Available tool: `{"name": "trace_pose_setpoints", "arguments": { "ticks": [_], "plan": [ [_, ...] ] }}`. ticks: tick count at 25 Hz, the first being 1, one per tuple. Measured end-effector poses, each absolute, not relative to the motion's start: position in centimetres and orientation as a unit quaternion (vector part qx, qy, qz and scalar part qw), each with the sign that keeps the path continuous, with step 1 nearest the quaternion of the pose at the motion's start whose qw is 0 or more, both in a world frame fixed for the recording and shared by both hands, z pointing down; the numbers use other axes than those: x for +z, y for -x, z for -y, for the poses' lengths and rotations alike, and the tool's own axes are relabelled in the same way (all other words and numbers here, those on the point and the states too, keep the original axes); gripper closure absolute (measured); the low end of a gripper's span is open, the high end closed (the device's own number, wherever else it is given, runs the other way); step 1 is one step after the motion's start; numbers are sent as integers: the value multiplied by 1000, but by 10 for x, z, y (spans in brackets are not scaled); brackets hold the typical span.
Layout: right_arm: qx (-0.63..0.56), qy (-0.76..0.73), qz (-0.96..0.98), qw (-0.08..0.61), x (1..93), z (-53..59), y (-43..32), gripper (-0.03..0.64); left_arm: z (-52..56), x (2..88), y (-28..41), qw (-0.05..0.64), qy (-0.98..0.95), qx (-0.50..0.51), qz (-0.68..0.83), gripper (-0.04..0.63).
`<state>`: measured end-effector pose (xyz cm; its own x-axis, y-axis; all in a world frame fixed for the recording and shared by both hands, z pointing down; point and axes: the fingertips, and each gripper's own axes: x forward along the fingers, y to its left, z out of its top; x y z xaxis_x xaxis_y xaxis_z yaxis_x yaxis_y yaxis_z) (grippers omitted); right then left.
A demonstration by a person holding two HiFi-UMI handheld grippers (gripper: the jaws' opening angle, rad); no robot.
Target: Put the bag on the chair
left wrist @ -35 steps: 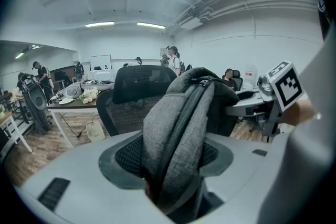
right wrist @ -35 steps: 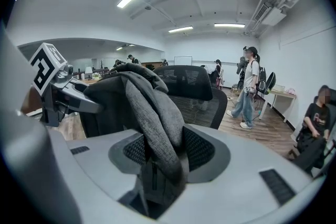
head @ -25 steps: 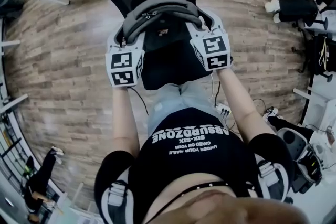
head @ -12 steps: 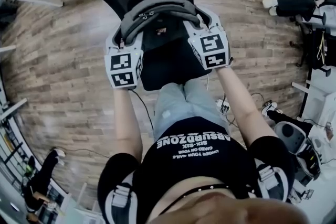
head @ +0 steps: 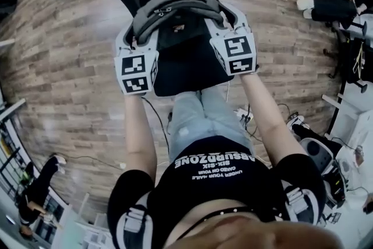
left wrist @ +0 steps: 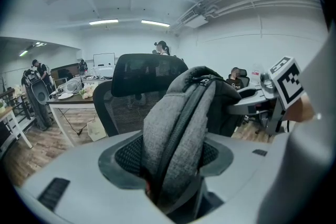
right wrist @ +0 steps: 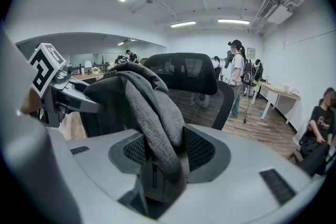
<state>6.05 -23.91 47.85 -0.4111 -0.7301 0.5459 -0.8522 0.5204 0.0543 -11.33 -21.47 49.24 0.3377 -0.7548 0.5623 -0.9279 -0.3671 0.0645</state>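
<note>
Bag (left wrist: 184, 113) between left tongs (left wrist: 173, 186), right tongs (right wrist: 161, 176)

The grey backpack (head: 175, 7), black-fronted, hangs upright over the seat of the black mesh office chair (head: 180, 79), close before its backrest.

Grey backpack (left wrist: 184, 128) of coarse, matt woven cloth with a darker zip band (left wrist: 181, 134). Black office chair (left wrist: 126, 110) backed in open mesh. Smooth matt grey plastic on left gripper (left wrist: 173, 170) and right gripper (right wrist: 163, 165), with black dimpled pads (left wrist: 128, 157). Wood-grain plank floor (head: 70, 67), low sheen.
</note>
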Motion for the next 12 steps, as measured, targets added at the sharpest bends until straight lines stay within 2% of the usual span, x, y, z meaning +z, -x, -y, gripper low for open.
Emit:
{"name": "trace_pose_setpoints", "arguments": {
  "ticks": [12],
  "plan": [
    [138,-454,839,265,521,259,-73,436,228,527,99,197,-780,246,541,359]
  ]
}}
